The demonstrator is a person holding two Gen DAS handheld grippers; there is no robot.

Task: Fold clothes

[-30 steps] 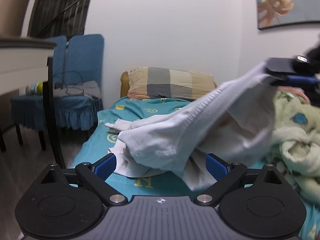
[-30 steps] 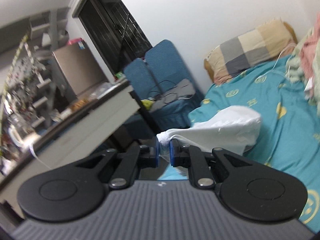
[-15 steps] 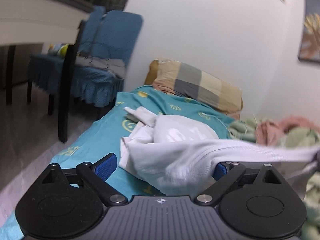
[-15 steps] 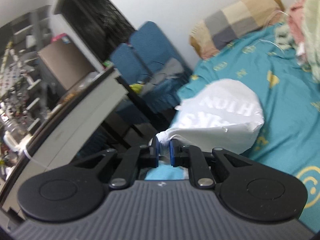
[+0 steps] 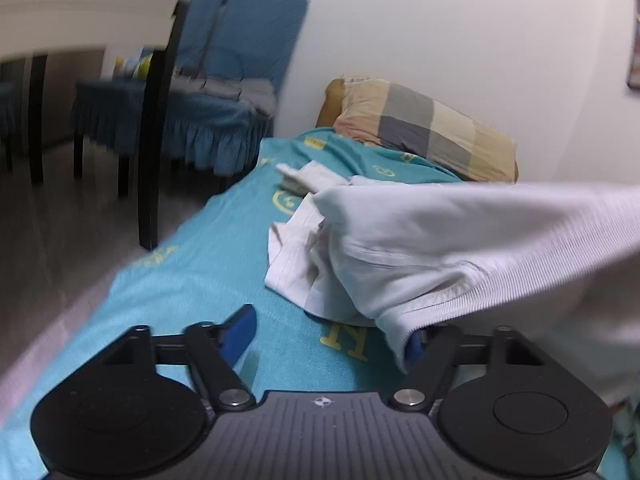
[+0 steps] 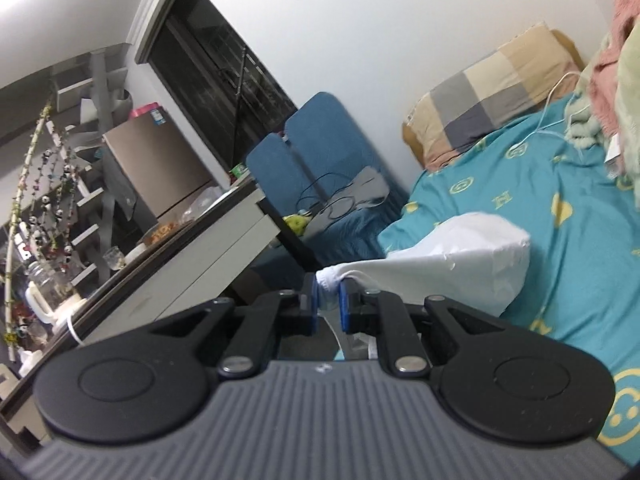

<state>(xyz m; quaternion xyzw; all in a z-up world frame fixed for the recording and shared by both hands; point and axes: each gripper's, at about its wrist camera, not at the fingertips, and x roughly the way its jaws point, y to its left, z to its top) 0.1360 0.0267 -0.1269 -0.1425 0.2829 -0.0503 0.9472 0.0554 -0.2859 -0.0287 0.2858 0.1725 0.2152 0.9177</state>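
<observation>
A bunched edge of the white garment is pinched between the blue pads of the right gripper, whose jaws are clenched on the cloth. This grip is judged to serve for lifting and stretching the cloth so that a fold line can be formed. From there the fabric is seen to run out over the teal bed sheet, its far part resting on the sheet.

The left gripper is held with its jaws spread wide and nothing between them; the ribbed hem is draped across its right finger, while the left finger stands free above the sheet. It is judged to be placed for taking a second hold on the hem.

Beyond the garment, a smaller white piece is laid on the sheet, and further on the checked pillow is set against the wall. Left of the garment, the bed's edge drops to the floor, with a dark table leg and blue chairs near it; open sheet is left on the near side. On the garment's far right, piled bedding is heaped, so room there is limited.
</observation>
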